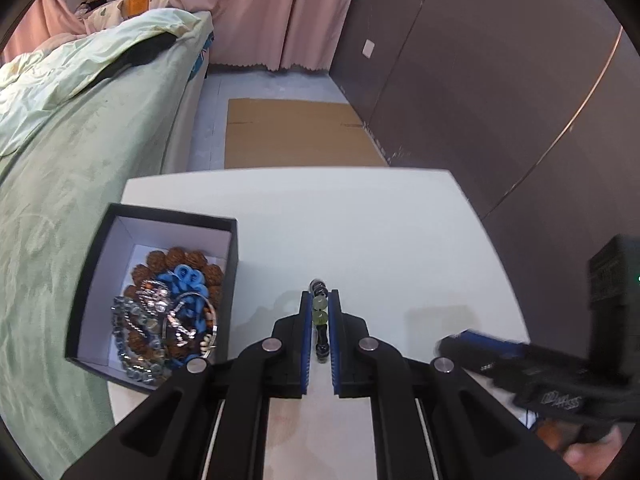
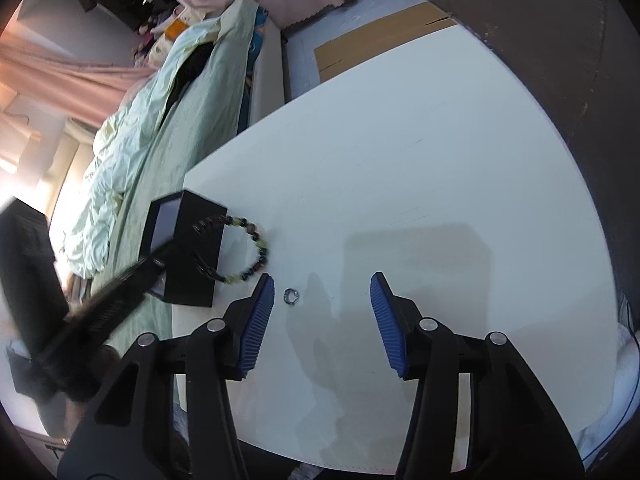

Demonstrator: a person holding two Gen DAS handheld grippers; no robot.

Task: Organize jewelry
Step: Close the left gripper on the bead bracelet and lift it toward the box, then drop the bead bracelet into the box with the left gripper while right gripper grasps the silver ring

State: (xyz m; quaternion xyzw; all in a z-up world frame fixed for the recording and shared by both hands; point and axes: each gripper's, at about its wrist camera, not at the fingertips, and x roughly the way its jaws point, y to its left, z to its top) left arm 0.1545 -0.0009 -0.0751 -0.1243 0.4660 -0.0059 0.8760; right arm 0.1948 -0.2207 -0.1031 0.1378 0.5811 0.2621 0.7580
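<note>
Your left gripper (image 1: pixel 320 322) is clamped on the beaded bracelet (image 1: pixel 320 312), green and dark beads pinched between the blue pads (image 1: pixel 307 340). From the right wrist camera the bracelet (image 2: pixel 256 250) hangs as a loop in the air just right of the black box (image 2: pixel 196 256). That black box (image 1: pixel 96 280) sits at the table's (image 1: pixel 360 220) left edge, already piled with brown beads, blue pieces and silver chains (image 1: pixel 168 312). Your right gripper (image 2: pixel 322 292) has its jaws apart, nothing between the pads, pointing down at the white table (image 2: pixel 440 140). A small silver ring (image 2: pixel 291 296) lies on the tabletop, just right of its left pad (image 2: pixel 256 320). The green-covered bed (image 1: pixel 60 160) runs along the left.
</note>
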